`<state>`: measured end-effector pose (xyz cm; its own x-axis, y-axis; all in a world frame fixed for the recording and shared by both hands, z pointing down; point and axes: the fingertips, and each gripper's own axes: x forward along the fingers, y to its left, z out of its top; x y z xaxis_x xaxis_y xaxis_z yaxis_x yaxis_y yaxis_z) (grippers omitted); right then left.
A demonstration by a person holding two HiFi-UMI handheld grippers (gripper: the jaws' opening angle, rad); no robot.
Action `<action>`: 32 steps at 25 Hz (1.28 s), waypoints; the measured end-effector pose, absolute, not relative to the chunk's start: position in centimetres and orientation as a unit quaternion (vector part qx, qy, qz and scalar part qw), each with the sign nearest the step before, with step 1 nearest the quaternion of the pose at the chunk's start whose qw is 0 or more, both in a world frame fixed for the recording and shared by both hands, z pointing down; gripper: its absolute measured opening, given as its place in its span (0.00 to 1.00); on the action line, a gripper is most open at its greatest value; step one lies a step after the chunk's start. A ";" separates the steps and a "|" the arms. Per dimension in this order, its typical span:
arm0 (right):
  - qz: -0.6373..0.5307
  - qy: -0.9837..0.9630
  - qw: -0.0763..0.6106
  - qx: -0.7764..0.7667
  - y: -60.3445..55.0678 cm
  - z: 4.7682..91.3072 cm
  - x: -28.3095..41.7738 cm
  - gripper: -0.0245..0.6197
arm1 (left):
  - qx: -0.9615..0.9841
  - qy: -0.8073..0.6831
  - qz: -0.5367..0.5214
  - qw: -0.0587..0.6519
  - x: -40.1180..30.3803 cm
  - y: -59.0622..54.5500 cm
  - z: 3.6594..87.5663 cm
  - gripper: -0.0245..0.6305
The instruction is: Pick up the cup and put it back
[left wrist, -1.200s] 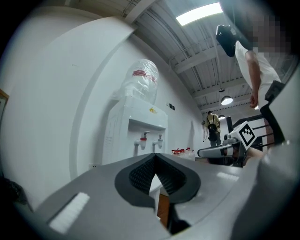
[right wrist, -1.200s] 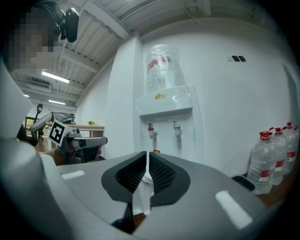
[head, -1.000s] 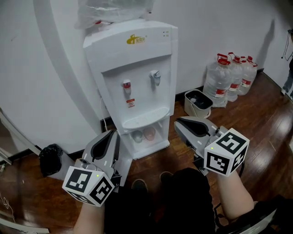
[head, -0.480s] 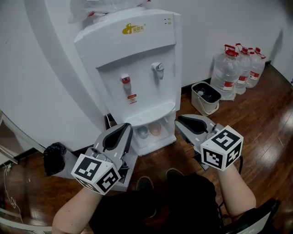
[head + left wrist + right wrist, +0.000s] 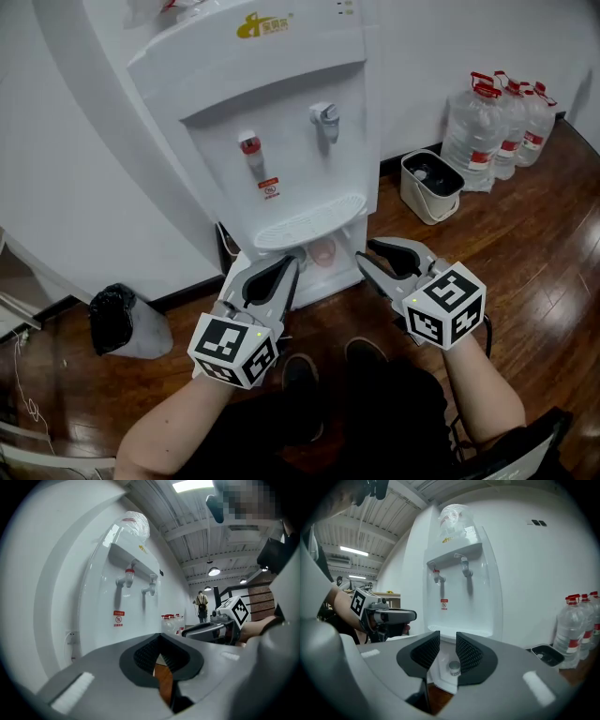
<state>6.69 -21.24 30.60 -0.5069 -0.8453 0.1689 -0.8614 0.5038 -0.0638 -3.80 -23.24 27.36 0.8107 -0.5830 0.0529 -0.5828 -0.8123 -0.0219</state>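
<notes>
Left gripper (image 5: 289, 266): level, low before the water dispenser (image 5: 281, 141), jaws just opening, slightly apart, nothing between.
Right gripper (image 5: 367, 255): tipped slightly down, jaws just opening, narrow gap, nothing gripped.

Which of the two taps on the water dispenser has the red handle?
The left tap, directly above the small red sticker; the right tap has a grey handle.

Light: bright, even, indoor | Source: ceiling lamps (image 5: 213, 572) overhead | Glare: sheen on wood floor (image 5: 548, 220) | Shadows: soft, faint | Edges: gripper views fisheye-bent, black corners | Focus: mostly sharp
</notes>
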 end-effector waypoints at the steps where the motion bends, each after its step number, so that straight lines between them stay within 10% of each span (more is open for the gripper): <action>1: 0.070 -0.866 0.060 0.491 -21.4 31.1 6.7 0.22 | -0.951 0.308 -0.032 0.008 -3.5 -23.3 27.9 0.17; 32: 0.108 -0.873 0.063 0.471 -26.7 47.9 7.4 0.44 | -0.909 0.377 -0.152 -0.096 -2.6 -27.6 51.5 0.13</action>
